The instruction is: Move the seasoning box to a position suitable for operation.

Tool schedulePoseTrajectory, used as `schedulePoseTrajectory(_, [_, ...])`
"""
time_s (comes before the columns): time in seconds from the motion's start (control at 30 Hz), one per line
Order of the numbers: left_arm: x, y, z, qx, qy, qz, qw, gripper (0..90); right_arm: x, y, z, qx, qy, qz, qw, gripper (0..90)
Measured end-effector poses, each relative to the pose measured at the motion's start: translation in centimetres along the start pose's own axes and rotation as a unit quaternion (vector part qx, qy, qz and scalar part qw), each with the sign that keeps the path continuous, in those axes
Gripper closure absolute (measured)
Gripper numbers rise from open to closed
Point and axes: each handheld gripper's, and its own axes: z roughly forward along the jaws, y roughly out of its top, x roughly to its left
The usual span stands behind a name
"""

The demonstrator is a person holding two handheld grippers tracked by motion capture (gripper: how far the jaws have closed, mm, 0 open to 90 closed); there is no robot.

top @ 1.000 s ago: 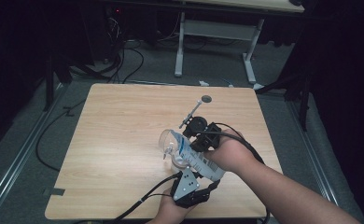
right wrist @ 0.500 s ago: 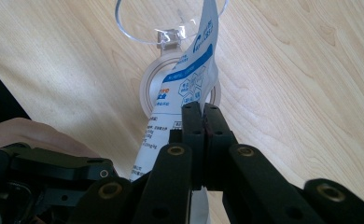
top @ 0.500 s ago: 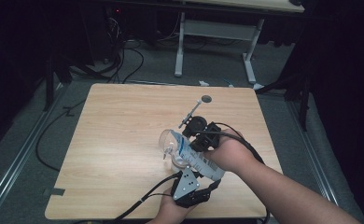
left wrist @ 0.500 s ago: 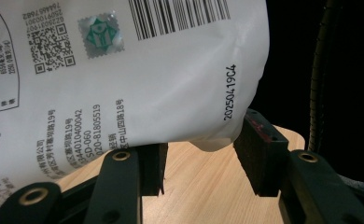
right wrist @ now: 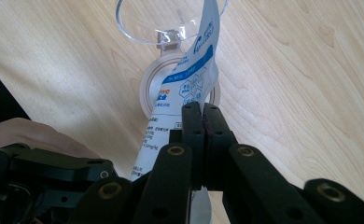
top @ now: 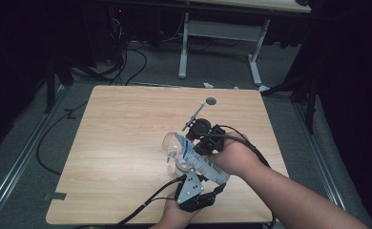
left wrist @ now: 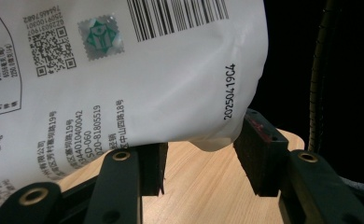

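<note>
While I hold both hands over the near right part of the pale wooden worktop [top: 127, 143], this is what I see.

Right tool [right wrist: 202, 112]: its jaws are pressed together on the edge of the white printed pouch with blue lettering [right wrist: 189, 88], pinching it flat.

Left tool [left wrist: 199, 154]: its jaws stand partly apart around the pouch's lower corner; I cannot tell whether the pads touch it.

Pouch: held up off the worktop between my two tools, its top end leaning over the clear plastic jar.

Clear plastic jar [top: 174, 145]: on the worktop directly under the pouch, its hinged lid flipped open.

Far side: a thin metal rod with a small dark disc [top: 211, 101] lies beyond my hands.
</note>
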Motion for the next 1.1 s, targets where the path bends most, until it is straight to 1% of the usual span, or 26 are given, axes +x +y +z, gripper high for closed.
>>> schedulePoseTrajectory(0.27, [0.01, 0.07, 0.01, -0.002, 0.000, 0.000, 1.0000, 55.6, 0.06, 0.08, -0.04, 0.000, 0.000, -0.002, 1.0000, 89.7])
schedulePoseTrajectory(0.3, [0.01, 0.08, 0.00, -0.002, 0.000, 0.000, 1.0000, 55.6, 0.11, 0.09, -0.05, 0.000, 0.000, 0.002, 1.0000, 89.7])
schedulePoseTrajectory(0.47, [-0.03, 0.09, -0.01, -0.004, 0.000, -0.001, 1.0000, 55.6, 0.08, 0.20, -0.11, 0.002, -0.002, -0.005, 1.0000, 89.7])
schedulePoseTrajectory(1.1, [-0.10, 0.15, -0.11, -0.007, 0.000, 0.002, 1.0000, 55.7, 0.18, 0.17, -0.26, 0.000, -0.003, -0.007, 1.0000, 89.7])
